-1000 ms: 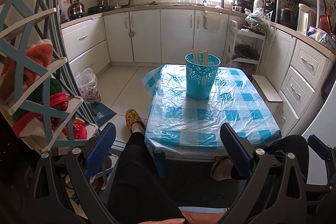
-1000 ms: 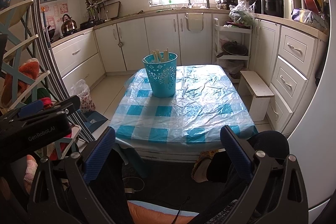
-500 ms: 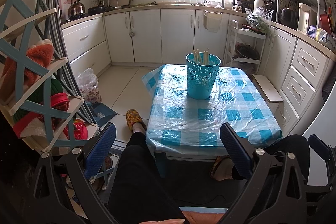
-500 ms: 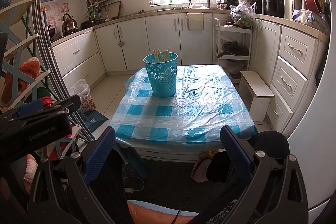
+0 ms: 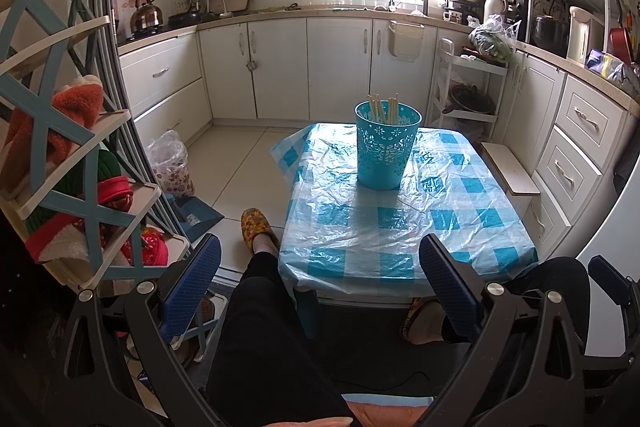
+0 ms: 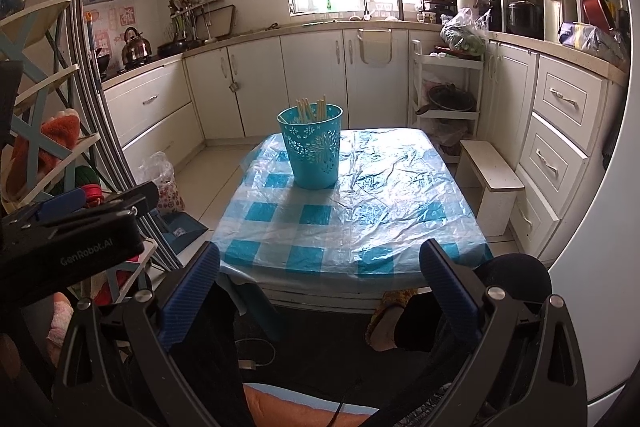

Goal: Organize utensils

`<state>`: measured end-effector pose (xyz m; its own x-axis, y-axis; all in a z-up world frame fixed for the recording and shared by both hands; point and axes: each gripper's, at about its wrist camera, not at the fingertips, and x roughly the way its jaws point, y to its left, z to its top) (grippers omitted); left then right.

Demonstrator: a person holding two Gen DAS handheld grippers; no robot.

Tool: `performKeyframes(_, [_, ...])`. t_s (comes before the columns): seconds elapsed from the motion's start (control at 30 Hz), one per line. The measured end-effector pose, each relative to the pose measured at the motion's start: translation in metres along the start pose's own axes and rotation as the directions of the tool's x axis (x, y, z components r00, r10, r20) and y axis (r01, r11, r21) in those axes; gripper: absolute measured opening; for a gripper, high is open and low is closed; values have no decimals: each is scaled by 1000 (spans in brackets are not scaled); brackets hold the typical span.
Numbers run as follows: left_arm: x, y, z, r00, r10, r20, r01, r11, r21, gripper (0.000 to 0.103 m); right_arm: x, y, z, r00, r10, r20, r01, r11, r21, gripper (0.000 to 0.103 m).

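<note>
Fingers of our left gripper (image 5: 320, 267) and right gripper (image 6: 320, 267) are spread wide, holding nothing, low at the table's (image 5: 400, 247) near edge. Ahead, well apart from both, stands the teal basket (image 5: 386, 147) with chopsticks (image 5: 382, 109) upright inside, long axes near vertical. We judge neither gripper clearly nearer; the basket sits slightly left from the right gripper.

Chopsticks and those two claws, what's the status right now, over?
Left gripper open, empty. Right gripper open, empty. Chopsticks upright in blue basket on table, none loose. Nothing between grippers and basket.
</note>
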<state>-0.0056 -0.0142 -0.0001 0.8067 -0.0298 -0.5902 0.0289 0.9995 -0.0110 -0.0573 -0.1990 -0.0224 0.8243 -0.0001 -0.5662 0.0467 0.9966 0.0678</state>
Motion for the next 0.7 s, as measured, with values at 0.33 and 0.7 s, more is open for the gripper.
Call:
performKeyframes(0.33, [-1,0,0,1000,1,2,-1,1000,1,95,0,0,0,1000,0,0,0,1000,1,96])
performKeyframes(0.7, [0,1,0,1000,0,-1,0,1000,-1,95,0,1,0,1000,0,0,0,1000,1,96])
